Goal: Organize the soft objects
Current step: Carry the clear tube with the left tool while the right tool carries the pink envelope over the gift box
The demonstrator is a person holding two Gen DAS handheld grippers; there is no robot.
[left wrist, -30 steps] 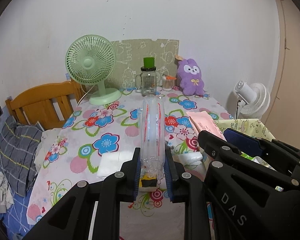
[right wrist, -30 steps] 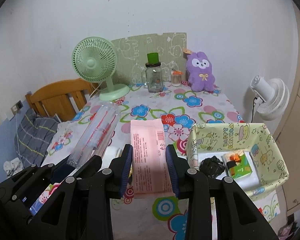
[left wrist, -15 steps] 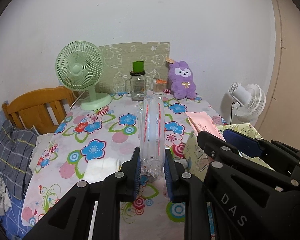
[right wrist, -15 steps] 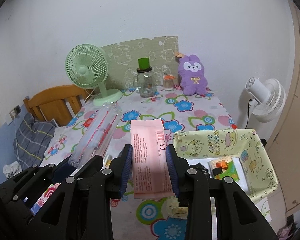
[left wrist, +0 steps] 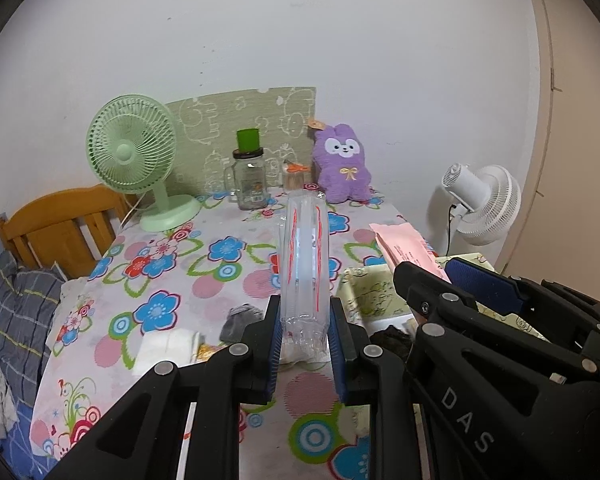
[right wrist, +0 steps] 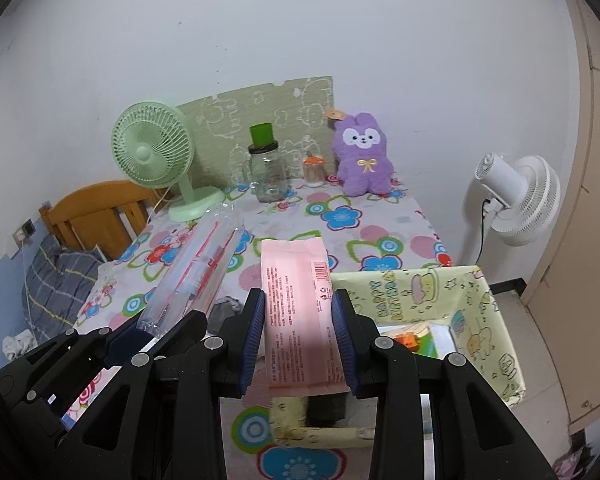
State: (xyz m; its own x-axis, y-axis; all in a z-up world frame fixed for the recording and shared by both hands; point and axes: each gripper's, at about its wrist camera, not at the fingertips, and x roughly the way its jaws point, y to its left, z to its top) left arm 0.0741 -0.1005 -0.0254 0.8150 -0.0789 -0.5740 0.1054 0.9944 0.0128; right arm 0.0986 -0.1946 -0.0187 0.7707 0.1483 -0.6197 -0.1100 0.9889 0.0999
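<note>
1. Grippers first: the left gripper (left wrist: 304,344) has its blue pads clamped on the near end of a clear plastic pack with red stripes (left wrist: 305,256), which sticks out forward above the tabletop.
2. The right gripper (right wrist: 299,336) is pinched on a pink wrapped packet (right wrist: 298,312), printed with small text and a barcode, and holds it over the near left corner of the storage box.
3. That fabric storage box (right wrist: 496,320), pale yellow-green with cartoon drawings and birthday lettering, sits at the table's right edge; inside it I can see something white, a green-and-orange item (right wrist: 414,338) and a dark lump, though I cannot tell what they are.
4. From the left wrist view the two tools ride side by side, the right one just to the right of the clear pack, with the pink packet (left wrist: 406,248) poking out past it.
5. The table wears a floral cloth (left wrist: 156,264) of blue, red and pink flowers. A grey crumpled cloth piece (left wrist: 240,320) lies on it just left of the left gripper's fingers.
6. Along the far edge stand a green desk fan (left wrist: 134,156), a glass mug jar with a green top (left wrist: 251,176), a small jar with an orange lid (left wrist: 295,176) and a purple plush bunny (left wrist: 343,164).
7. A white floor fan (right wrist: 516,196) stands off the table's right side, and a wooden bed headboard (left wrist: 60,220) with a grey plaid pillow (left wrist: 16,312) is on the left.
</note>
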